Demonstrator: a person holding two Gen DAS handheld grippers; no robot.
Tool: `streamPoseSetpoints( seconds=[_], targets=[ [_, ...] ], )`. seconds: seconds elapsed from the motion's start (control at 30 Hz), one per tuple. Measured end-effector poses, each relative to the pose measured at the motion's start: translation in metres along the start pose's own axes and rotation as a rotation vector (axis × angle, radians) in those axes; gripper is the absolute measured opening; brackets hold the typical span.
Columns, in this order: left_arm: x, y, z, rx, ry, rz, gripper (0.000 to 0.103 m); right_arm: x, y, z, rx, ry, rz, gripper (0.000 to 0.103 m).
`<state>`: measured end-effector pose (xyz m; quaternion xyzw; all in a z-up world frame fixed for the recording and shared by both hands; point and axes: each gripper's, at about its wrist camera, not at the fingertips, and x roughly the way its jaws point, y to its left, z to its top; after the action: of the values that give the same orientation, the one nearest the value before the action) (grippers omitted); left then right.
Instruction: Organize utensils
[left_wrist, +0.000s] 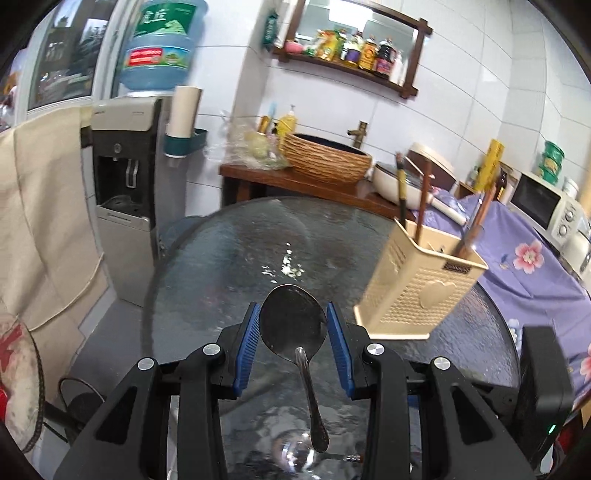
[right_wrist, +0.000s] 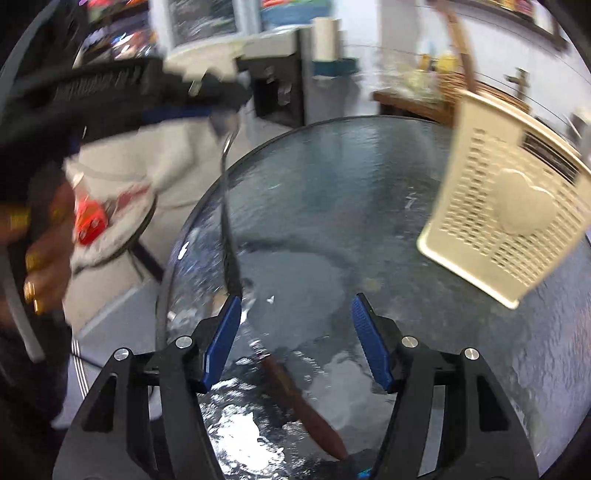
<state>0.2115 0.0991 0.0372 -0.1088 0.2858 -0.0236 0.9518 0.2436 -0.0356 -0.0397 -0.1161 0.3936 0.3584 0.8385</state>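
Round textured-glass bench (left_wrist: 229, 254) stands in a tiled kitchen. Left hand-held gripper (left_wrist: 291, 314) tilts downward over it, pinching a metal spoon (left_wrist: 291, 321) by the bowl, handle hanging toward the camera. Right hand-held gripper (right_wrist: 295, 314) points steeply down, spread and empty, above a brown-handled utensil (right_wrist: 303, 410). Cream utensil holder (left_wrist: 424, 288) stands near the far-right rim; its dark label is unreadable. Bench centre lies open.

The right wrist view was smeared by motion. There the left gripper (right_wrist: 207, 107) and its spoon (right_wrist: 224, 127) were blurred, and the hand (right_wrist: 40, 251) was cut off by the edge. The holder (right_wrist: 495, 206) ran past the right edge. The brown handle's (right_wrist: 303, 406) end lay hidden behind a finger (right_wrist: 373, 343).
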Motion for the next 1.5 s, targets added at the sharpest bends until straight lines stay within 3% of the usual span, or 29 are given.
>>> streamPoseSetpoints(
  seconds=[0.13, 0.2, 0.33, 0.63, 0.8, 0.93, 1.23, 1.5],
  targets=[
    [-0.010, 0.014, 0.005, -0.007, -0.023, 0.031, 0.036, 0.010, 0.019, 0.006, -0.066, 0.028, 0.043, 0.063],
    [-0.012, 0.021, 0.004, -0.016, -0.023, 0.041, 0.036, 0.022, 0.028, 0.006, -0.104, 0.084, 0.073, 0.063],
    [-0.014, 0.036, 0.002, -0.041, -0.019, 0.061, 0.036, 0.046, 0.042, 0.006, -0.163, 0.163, 0.062, 0.063],
    [-0.017, 0.056, 0.004, -0.067, -0.025, 0.085, 0.036, 0.066, 0.066, 0.008, -0.282, 0.215, 0.045, 0.063],
    [-0.020, 0.059, 0.004, -0.076, -0.030, 0.092, 0.036, 0.074, 0.061, 0.015, -0.263, 0.223, 0.071, 0.063],
    [-0.020, 0.061, 0.005, -0.079, -0.031, 0.099, 0.036, 0.074, 0.060, 0.017, -0.246, 0.221, 0.094, 0.047],
    [-0.020, 0.054, 0.006, -0.071, -0.032, 0.092, 0.036, 0.066, 0.059, 0.014, -0.253, 0.197, 0.056, 0.047],
    [-0.021, 0.048, 0.008, -0.065, -0.038, 0.081, 0.036, 0.023, 0.028, 0.020, -0.137, 0.074, 0.027, 0.047]
  ],
)
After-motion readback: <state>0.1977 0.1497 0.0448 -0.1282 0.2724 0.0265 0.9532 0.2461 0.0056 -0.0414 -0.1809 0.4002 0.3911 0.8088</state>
